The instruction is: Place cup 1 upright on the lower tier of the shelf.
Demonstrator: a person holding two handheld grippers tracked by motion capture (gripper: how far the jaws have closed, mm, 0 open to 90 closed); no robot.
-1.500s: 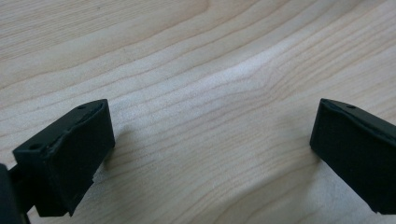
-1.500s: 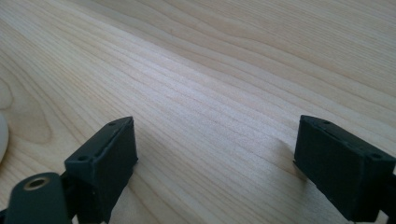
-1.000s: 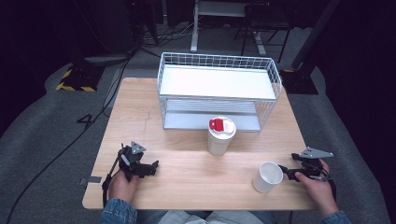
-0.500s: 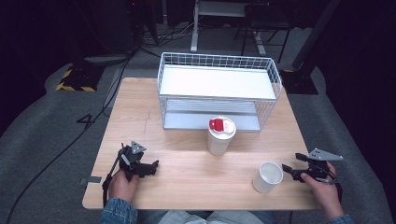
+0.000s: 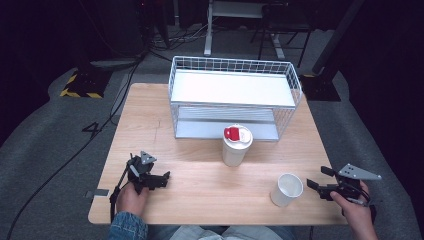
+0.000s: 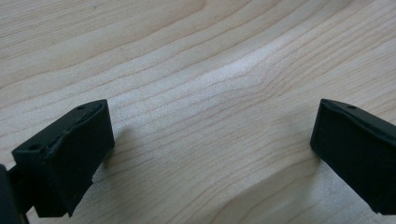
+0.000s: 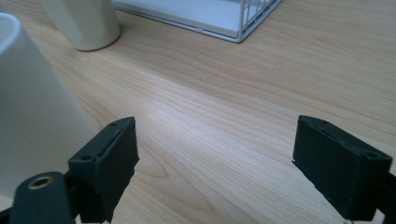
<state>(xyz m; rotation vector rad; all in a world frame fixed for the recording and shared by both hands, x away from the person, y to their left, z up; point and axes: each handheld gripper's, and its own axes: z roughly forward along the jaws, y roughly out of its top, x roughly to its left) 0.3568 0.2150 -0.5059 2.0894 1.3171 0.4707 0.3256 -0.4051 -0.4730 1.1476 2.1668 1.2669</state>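
Observation:
A white open cup (image 5: 287, 189) stands near the table's front right. Just to its right, my right gripper (image 5: 319, 178) is held in a hand and points left at the cup without touching it. In the right gripper view its jaws (image 7: 215, 163) stand open over bare wood, and the cup's wall (image 7: 32, 116) is at the left, outside them. A taller lidded cup (image 5: 236, 145) with a red tab on top stands mid-table. My left gripper (image 5: 164, 179) rests at the front left. It is open (image 6: 210, 140), with only wood between the jaws.
A white wire rack (image 5: 235, 95) with two shelves takes up the back of the wooden table (image 5: 200, 200). Its corner (image 7: 243, 23) and the lidded cup's base (image 7: 84, 23) lie ahead of the right gripper. Beyond the table are dark floor, cables and stands.
The right hand has drawn its gripper a little to the right and upward, away from the open cup. The left gripper and both cups have stayed put.

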